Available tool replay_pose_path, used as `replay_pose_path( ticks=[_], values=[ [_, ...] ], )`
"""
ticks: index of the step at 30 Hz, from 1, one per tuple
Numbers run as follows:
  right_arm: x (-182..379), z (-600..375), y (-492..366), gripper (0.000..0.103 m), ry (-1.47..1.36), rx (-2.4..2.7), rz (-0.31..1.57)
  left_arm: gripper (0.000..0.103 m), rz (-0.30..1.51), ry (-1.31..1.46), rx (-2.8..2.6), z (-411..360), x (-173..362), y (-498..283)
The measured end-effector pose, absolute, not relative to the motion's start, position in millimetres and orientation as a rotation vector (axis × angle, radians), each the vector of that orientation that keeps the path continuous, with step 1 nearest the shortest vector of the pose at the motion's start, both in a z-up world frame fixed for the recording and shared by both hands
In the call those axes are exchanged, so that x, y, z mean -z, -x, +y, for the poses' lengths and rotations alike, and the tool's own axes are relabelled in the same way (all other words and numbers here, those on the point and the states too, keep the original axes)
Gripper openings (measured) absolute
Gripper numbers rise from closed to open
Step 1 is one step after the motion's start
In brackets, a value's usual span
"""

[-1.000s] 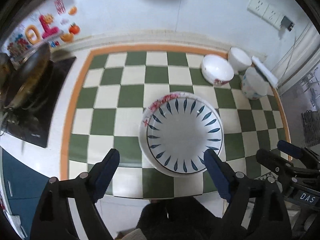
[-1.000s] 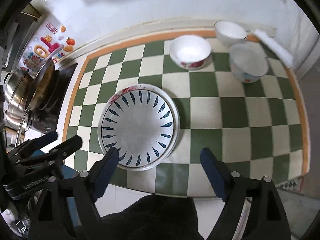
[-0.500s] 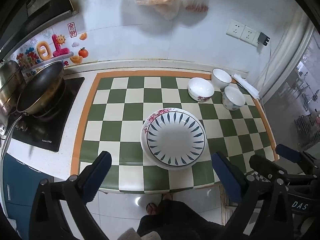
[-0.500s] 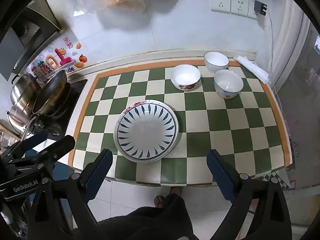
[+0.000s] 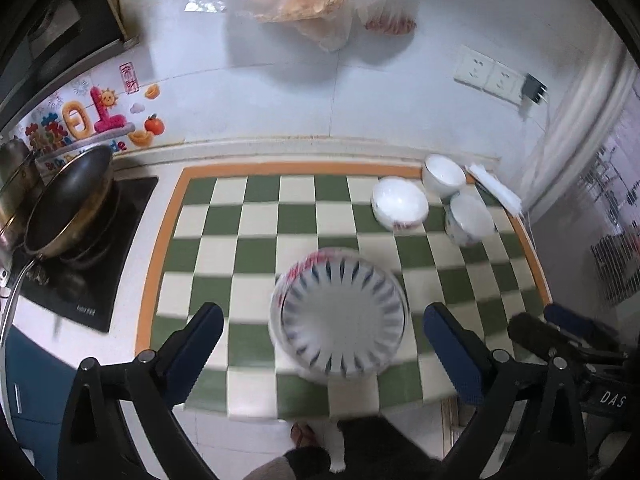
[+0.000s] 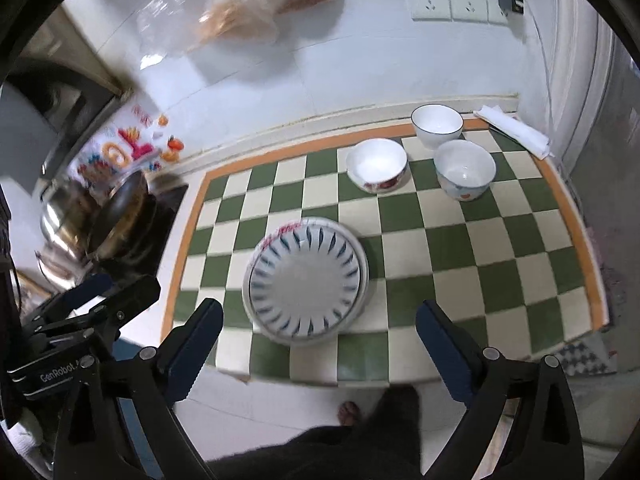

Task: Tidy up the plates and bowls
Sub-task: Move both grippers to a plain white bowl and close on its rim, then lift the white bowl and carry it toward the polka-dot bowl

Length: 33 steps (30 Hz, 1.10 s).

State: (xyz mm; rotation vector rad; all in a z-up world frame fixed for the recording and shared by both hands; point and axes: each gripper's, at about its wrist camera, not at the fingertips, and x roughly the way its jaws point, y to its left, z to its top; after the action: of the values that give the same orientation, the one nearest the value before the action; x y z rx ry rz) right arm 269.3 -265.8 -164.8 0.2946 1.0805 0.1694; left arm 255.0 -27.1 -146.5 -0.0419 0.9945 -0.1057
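Green-and-cream checked matting [image 6: 460, 248] with an orange border covers the counter below both pairs of tongs, and a white tiled wall [image 5: 400, 92] closes it off at the back.

The left gripper [image 5: 322, 344] has its blue pads spread wide with nothing between them; it hangs above the counter's near edge. The right gripper [image 6: 320, 340] is likewise spread wide and empty, its jaws just easing further apart, above the same edge. Each shows in the other's view at the side, the two near each other but apart.

Straight ahead of both lies the stack of plates [image 6: 306, 280], the top one white with dark blue petal marks, a red-patterned rim showing under it; motion blur hides how many plates there are. It sits near the front edge, with bare squares all round it.

Further ahead and to the right stand three bowls: a red-flowered bowl [image 6: 377, 165], a plain white bowl [image 6: 437, 125] close to the back border, and a third bowl [image 6: 465, 169] just beside them. A folded cloth [image 6: 514, 131] lies at the far right corner.

Off to the left, past the mat's border, a dark pan [image 5: 68, 204] sits on a black hob [image 5: 104, 264]. A plastic bag [image 5: 304, 4] hangs on the wall above.
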Motion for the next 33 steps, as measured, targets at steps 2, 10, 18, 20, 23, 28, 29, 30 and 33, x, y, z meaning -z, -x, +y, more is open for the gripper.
replay_pose_path(
  ticks=[2,10,18,20,23,28,29,30,33],
  values=[
    [176.9,-282.6,-298.6,0.099,-0.336,-0.166,1.092,0.103,1.019,0.044,0.093,-36.8,155.4,-289.4],
    [238.6,-335.7,-450.0,0.097,-0.37,-0.191,1.191,0.101,1.193,0.148,0.125,-76.1,220.6,-432.0],
    [314.5,-362.5,-590.9,0.084,-0.329,-0.251,1.343,0.082,1.386,0.239,0.104,-103.6,304.9,-518.0],
    [335.3,-364.4,-614.4,0.078,-0.332,-0.277,1.398,0.068,1.435,0.268,0.102,-107.7,324.4,-528.1],
    [362.2,-360.6,-635.4,0.063,-0.284,-0.298,1.461,0.05,1.488,0.29,0.105,-114.6,342.8,-535.9],
    [397.9,-348.8,-646.2,0.035,-0.214,-0.322,1.555,0.022,1.557,0.28,0.111,-127.5,369.0,-541.4],
    [402.9,-347.2,-646.2,0.024,-0.211,-0.323,1.567,0.019,1.563,0.283,0.119,-129.7,371.7,-540.9],
    [405.5,-345.4,-645.0,0.017,-0.209,-0.322,1.569,0.017,1.566,0.286,0.122,-130.7,373.8,-541.8],
    [409.2,-346.7,-645.7,0.01,-0.225,-0.308,1.563,0.016,1.556,0.252,0.117,-137.0,372.0,-539.8]
  ],
)
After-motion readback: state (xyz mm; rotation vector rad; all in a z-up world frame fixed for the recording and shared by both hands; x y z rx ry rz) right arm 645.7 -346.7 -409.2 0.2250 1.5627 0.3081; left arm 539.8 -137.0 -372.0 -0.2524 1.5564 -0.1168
